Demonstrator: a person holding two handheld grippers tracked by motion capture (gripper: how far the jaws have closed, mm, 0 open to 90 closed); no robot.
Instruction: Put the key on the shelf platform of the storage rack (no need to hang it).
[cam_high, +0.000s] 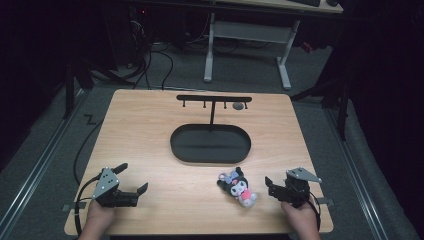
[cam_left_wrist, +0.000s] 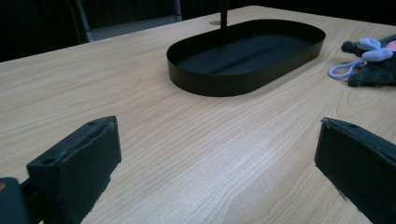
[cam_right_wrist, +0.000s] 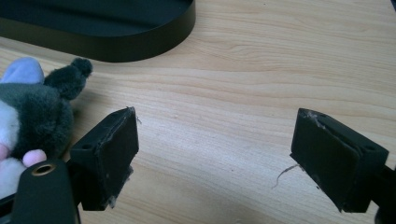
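Plush toy (cam_high: 238, 187) lies on the bench (cam_high: 150, 140), near front edge, right of centre, just in front of the black oval tray (cam_high: 210, 144). Right hand-held gripper (cam_high: 270, 187) just right of the toy, jaws spread, not touching it. Left hand-held gripper (cam_high: 132, 177) at front left, well apart from the toy, jaws spread, holding nothing. Hook stand (cam_high: 214, 99) rises behind the tray.

The plush toy (cam_right_wrist: 28, 116) is cut off by the left edge in the right gripper view. The small object on the stand's (cam_high: 214, 99) rightmost hook cannot be identified.
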